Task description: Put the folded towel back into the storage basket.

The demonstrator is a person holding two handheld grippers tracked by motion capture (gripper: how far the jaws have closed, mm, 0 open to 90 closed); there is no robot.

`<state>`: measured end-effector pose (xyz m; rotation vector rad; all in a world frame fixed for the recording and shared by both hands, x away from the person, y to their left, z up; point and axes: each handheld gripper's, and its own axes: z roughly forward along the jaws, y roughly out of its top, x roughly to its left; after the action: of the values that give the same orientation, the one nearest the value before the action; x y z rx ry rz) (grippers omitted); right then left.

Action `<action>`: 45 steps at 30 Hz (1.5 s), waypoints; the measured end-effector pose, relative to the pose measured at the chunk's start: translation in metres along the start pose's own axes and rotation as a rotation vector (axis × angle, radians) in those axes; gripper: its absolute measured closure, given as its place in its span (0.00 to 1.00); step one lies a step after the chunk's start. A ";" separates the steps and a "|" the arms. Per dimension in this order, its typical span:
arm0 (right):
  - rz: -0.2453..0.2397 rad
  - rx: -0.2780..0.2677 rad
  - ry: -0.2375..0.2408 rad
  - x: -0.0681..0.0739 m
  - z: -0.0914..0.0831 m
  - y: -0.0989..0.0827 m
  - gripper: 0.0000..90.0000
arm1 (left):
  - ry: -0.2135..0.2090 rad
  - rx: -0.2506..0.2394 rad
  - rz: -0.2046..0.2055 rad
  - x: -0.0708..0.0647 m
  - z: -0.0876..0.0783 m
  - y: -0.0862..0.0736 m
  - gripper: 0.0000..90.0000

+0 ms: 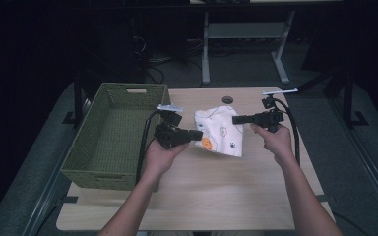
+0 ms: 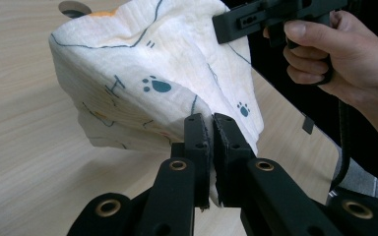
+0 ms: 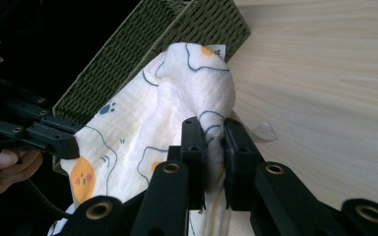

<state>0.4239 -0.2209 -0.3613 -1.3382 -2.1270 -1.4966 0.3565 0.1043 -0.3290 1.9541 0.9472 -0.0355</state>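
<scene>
A white cloth (image 1: 220, 131) printed with paw marks, dark outlines and orange spots hangs above the wooden table (image 1: 192, 196), stretched between both grippers. My left gripper (image 1: 200, 134) is shut on the cloth's left edge; in the left gripper view the cloth (image 2: 142, 73) is pinched between the jaws at the left gripper (image 2: 211, 129). My right gripper (image 1: 235, 119) is shut on the cloth's upper right edge; in the right gripper view a fold of the cloth (image 3: 182, 103) sits clamped in the right gripper (image 3: 215, 132). Each gripper view also shows the other hand's gripper farther off.
A green woven basket (image 1: 86, 142) stands on the table's left side, just left of my left hand; its wall (image 3: 142, 54) is behind the cloth. A round hole (image 1: 227, 100) is in the table's far edge. A metal desk frame (image 1: 246, 34) stands beyond.
</scene>
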 end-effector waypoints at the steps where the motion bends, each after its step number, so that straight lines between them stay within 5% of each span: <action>1: 0.001 0.000 0.001 0.001 0.001 0.001 0.90 | 0.003 0.001 0.002 0.000 -0.002 0.001 0.96; 23: -0.030 -0.009 0.044 0.039 0.025 0.035 0.90 | 0.018 -0.018 0.013 0.017 -0.061 0.024 0.96; 45: -0.083 0.003 0.091 0.094 0.074 0.078 0.90 | 0.059 -0.038 0.018 0.043 -0.132 0.036 0.96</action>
<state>0.4534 -0.1028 -0.2875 -1.1706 -2.1508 -1.5540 0.3651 0.2202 -0.2447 1.9375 0.9617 0.0499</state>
